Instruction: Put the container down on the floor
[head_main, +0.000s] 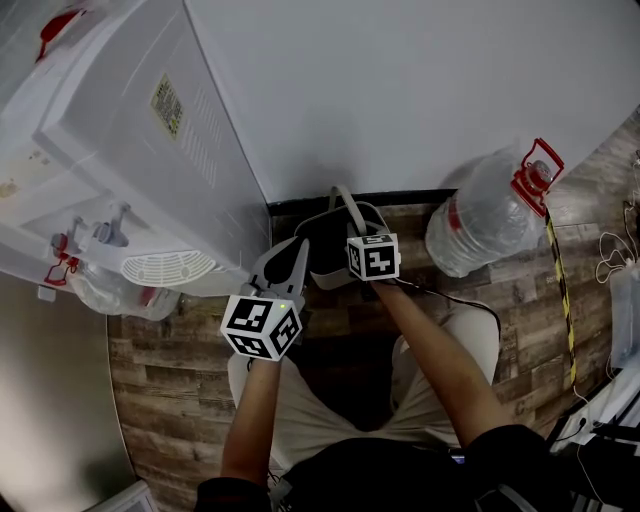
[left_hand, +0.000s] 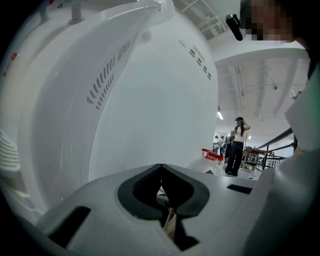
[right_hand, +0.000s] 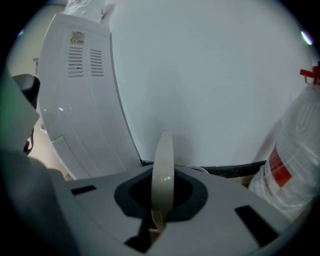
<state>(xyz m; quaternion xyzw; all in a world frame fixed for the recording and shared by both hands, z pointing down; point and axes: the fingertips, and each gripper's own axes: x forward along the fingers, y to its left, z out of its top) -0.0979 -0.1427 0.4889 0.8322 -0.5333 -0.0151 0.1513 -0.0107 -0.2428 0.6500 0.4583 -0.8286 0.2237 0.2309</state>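
Observation:
A dark container (head_main: 322, 262) hangs low over the wood-pattern floor (head_main: 170, 370), close to the white wall. Its pale loop handle (head_main: 346, 203) rises above it. My right gripper (head_main: 347, 232) is shut on that handle; in the right gripper view the cream handle (right_hand: 163, 167) stands upright between the closed jaws of the right gripper (right_hand: 162, 192), and the container's body is hidden below. My left gripper (head_main: 297, 247) is just left of the container, beside the dispenser. In its own view the left gripper (left_hand: 161, 169) shows its jaws together with nothing held.
A white water dispenser (head_main: 150, 150) stands close on the left, filling the left gripper view as a white side panel (left_hand: 100, 100). A big clear water bottle (head_main: 485, 215) with a red cap lies right. Yellow-black tape (head_main: 560, 290) and cables run along the floor. People stand far off.

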